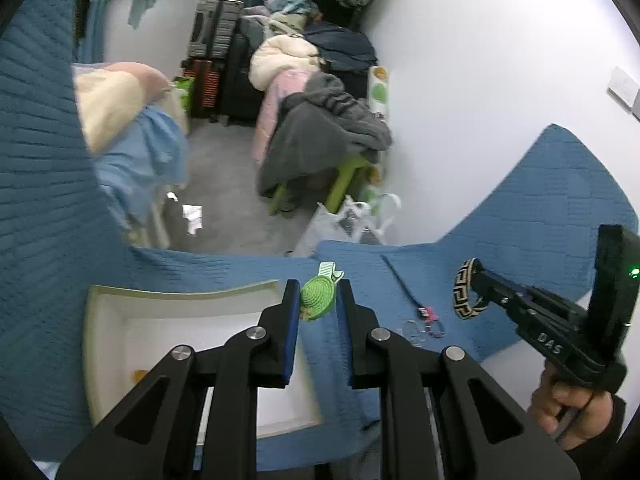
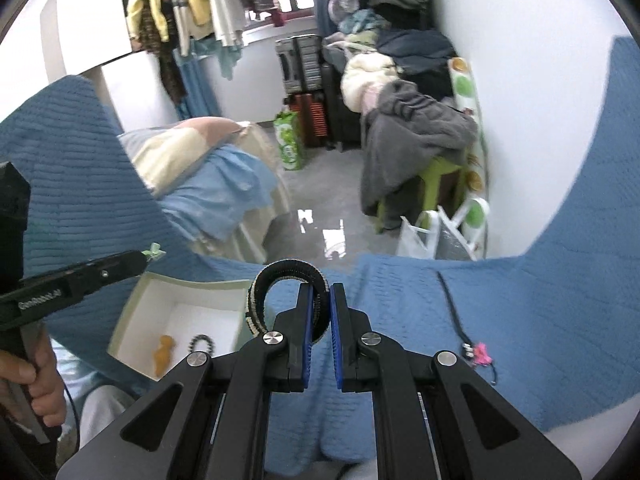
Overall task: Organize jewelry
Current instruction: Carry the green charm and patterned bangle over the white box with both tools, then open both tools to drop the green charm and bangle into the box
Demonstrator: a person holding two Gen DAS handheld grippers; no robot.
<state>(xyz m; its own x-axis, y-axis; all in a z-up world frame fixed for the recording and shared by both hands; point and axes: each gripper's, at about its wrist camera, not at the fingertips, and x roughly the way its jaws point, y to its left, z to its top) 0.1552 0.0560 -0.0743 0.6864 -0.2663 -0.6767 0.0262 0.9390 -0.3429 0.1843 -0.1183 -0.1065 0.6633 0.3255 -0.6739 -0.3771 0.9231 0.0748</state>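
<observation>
My left gripper (image 1: 319, 294) is shut on a green crocheted hair clip (image 1: 318, 295) and holds it above the blue cloth, just right of the white box (image 1: 120, 320). My right gripper (image 2: 321, 304) is shut on a black-and-cream patterned bangle (image 2: 288, 280), lifted over the cloth; the bangle also shows in the left wrist view (image 1: 466, 290). The white box (image 2: 136, 312) holds an orange figure (image 2: 162, 354) and a dark bead bracelet (image 2: 202, 343). In the right wrist view the left gripper (image 2: 154, 253) shows at the left with the green clip.
A black cord with a pink charm (image 2: 478, 350) lies on the blue cloth (image 2: 520, 320) to the right; it shows in the left wrist view (image 1: 428, 314) beside a clear ring (image 1: 412, 330). Beyond the cloth's edge are the floor, a bed and piled clothes.
</observation>
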